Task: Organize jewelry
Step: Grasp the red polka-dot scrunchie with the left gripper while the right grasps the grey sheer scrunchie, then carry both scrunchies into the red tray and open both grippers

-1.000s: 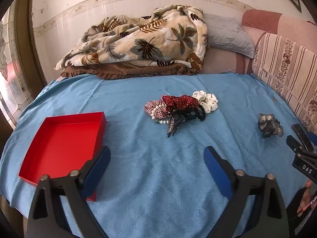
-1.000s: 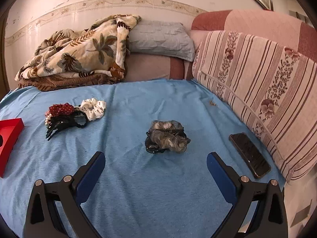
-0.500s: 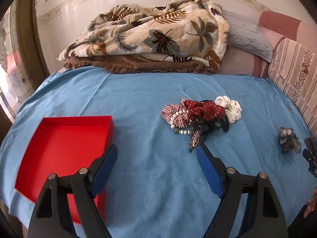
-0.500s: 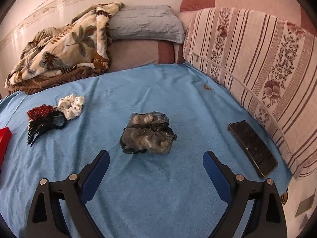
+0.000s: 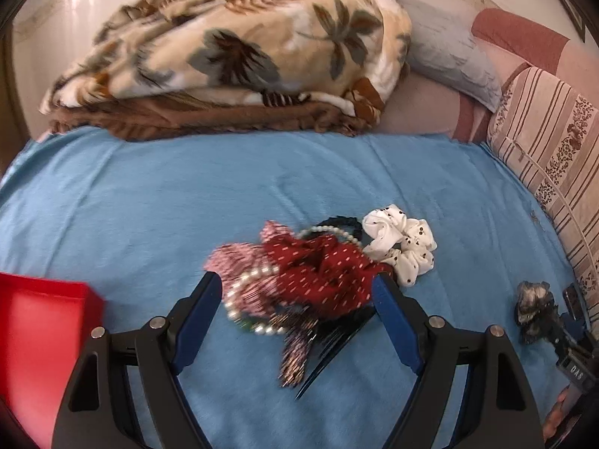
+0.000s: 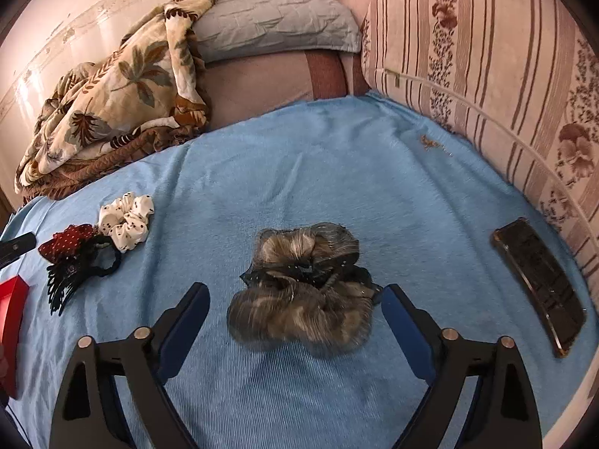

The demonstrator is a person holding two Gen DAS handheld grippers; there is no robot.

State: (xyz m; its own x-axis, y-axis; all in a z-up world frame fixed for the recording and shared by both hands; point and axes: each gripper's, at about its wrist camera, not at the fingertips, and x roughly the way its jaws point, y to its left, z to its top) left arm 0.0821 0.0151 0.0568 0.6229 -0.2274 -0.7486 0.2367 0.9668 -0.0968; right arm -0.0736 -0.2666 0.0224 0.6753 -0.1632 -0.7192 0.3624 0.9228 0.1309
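A pile of hair accessories lies on the blue bedspread (image 5: 149,205). In it are a red dotted scrunchie (image 5: 329,273), a pink checked one (image 5: 239,262), a pearl bracelet (image 5: 239,301) and a black claw clip (image 5: 333,344). A white dotted scrunchie (image 5: 400,247) lies beside them. My left gripper (image 5: 297,293) is open, its blue fingers on either side of the pile without pressing it. My right gripper (image 6: 294,295) is open and its jaws are closing. A grey-brown scrunchie (image 6: 299,299) lies between its pads, not squeezed. A red box (image 5: 41,321) sits at the left.
A dark phone (image 6: 539,280) lies near the striped cushion (image 6: 486,56) on the right. A folded leaf-print blanket (image 5: 232,48) and a grey pillow (image 6: 273,18) are stacked at the back against the wall.
Both grippers moved forward and down. The accessory pile now sits between the left fingers, and the grey-brown scrunchie between the right ones. Both pairs of fingers narrowed slightly.
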